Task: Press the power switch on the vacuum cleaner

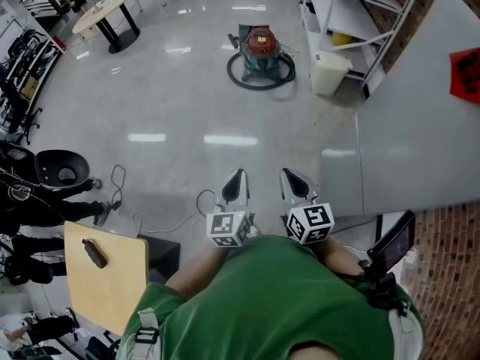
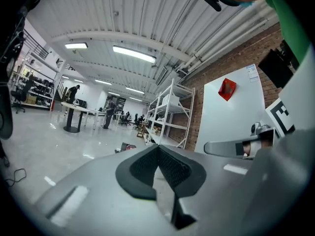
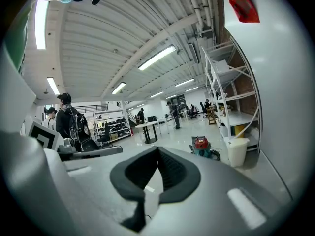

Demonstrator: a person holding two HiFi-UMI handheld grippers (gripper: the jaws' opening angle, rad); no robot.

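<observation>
Left gripper (image 1: pixel 239 174) and right gripper (image 1: pixel 288 173) were held side by side, each clenched shut on nothing. Well ahead across the glossy floor (image 1: pixel 187 103), near the white shelving (image 1: pixel 352 6), stood the red-topped vacuum cleaner (image 1: pixel 260 49), its hose (image 1: pixel 241 79) looped around it.

I'm standing in a big open workshop hall: glossy pale floor (image 1: pixel 172 96), white metal shelving (image 2: pixel 170 114) beside a brick wall (image 2: pixel 202 102), a ribbed ceiling (image 3: pixel 98 48) with long strip lights (image 3: pixel 157 57), and racks of gear (image 3: pixel 112 126) far off.
</observation>
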